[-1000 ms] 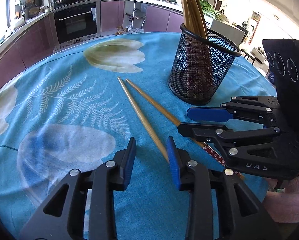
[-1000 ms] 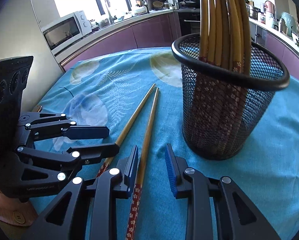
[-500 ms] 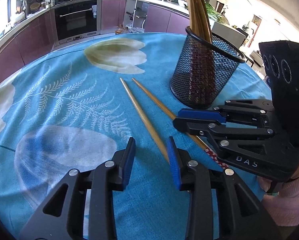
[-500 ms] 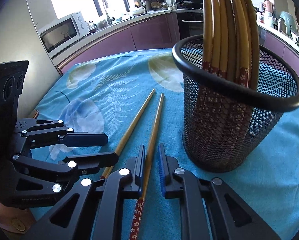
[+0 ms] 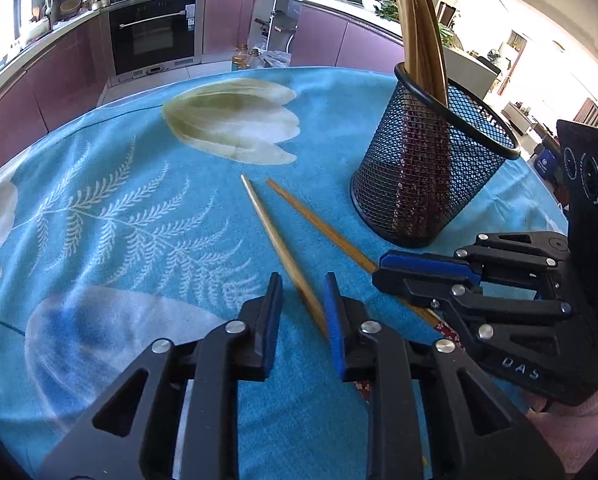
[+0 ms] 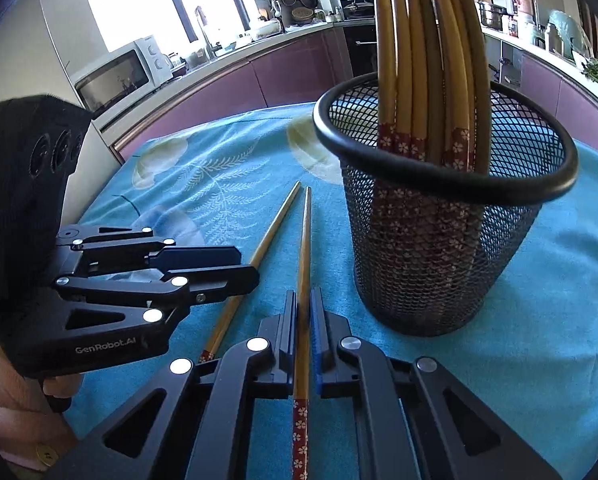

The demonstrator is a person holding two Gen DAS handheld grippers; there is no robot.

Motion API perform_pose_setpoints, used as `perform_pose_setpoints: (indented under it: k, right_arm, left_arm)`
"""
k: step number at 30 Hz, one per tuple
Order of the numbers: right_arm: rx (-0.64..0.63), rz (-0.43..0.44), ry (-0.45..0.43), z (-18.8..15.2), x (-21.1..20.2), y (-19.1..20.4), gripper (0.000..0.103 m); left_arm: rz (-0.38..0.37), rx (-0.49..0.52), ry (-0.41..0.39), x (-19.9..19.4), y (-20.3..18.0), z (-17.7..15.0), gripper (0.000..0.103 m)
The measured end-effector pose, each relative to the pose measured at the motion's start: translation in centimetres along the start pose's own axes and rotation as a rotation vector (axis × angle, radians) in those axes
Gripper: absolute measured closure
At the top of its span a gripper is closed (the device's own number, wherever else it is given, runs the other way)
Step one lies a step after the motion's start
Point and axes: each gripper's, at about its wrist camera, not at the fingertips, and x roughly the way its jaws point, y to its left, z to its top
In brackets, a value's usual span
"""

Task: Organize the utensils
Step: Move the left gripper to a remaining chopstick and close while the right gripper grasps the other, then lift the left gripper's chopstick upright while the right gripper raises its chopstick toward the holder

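Note:
Two wooden chopsticks with red flowered ends lie on the blue tablecloth [image 5: 139,200]. My right gripper [image 6: 304,300] is shut on one chopstick [image 6: 306,240], its pads pressing the shaft just above the red end. The other chopstick [image 5: 275,240] lies between the jaws of my left gripper [image 5: 301,308], close to the right pad. These jaws are closing and a gap still shows. In the left wrist view the right gripper [image 5: 379,270] comes in from the right over its chopstick [image 5: 319,224]. A black mesh holder [image 6: 499,248] stands just beyond, with several chopsticks upright in it.
The mesh holder [image 5: 459,200] stands close to the right of both grippers. The left gripper [image 6: 247,266] comes in from the left over the second chopstick [image 6: 271,232]. A pink sleeve [image 5: 579,440] shows behind the right gripper. Kitchen cabinets and an oven [image 5: 151,36] lie past the table's far edge.
The right gripper's jaws have shut on the chopstick between them. The left gripper has slid over so its chopstick now lies between its jaws, which have narrowed.

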Motion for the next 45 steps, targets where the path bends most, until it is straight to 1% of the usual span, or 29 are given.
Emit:
perform_pose_setpoints:
  k: [2,4,6,10,14,27,36,45]
  right_arm:
    - [-0.019,-0.016,0.005,0.1,0.3,0.4,0.094]
    - [-0.038,-0.034,0.002,0.1,0.3,0.7,0.094]
    - [-0.044,-0.036,0.002,0.1,0.4,0.8,0.094]
    - [-0.025,-0.028,-0.001,0.1,0.4,0.4,0.097]
    - [-0.005,-0.023,-0.018,0.0,0.0,0.0,0.097]
    - [0.012,0.053,-0.079,-0.1,-2.7,0.1,0.097]
    - [0.006,0.099,-0.138,-0.3,-5.1,0.5,0.097]
    - [0.017,0.129,-0.167,-0.4,-6.4,0.4,0.097]
  left_arm:
    - [0.004,0.003,0.0,0.2,-0.1,0.2,0.085]
    - [0.014,0.001,0.0,0.4,-0.1,0.4,0.088]
    - [0.017,-0.003,-0.004,0.6,-0.1,0.5,0.089]
    - [0.015,-0.032,-0.015,0.5,0.1,0.4,0.091]
    - [0.013,-0.059,-0.025,0.2,0.2,0.1,0.095]
    - [0.005,-0.07,-0.074,-2.2,0.4,-0.6,0.096]
    - [-0.009,-0.068,-0.142,-5.1,0.5,-0.6,0.096]
    - [-0.045,-0.058,-0.199,-7.3,-0.1,-1.1,0.096]
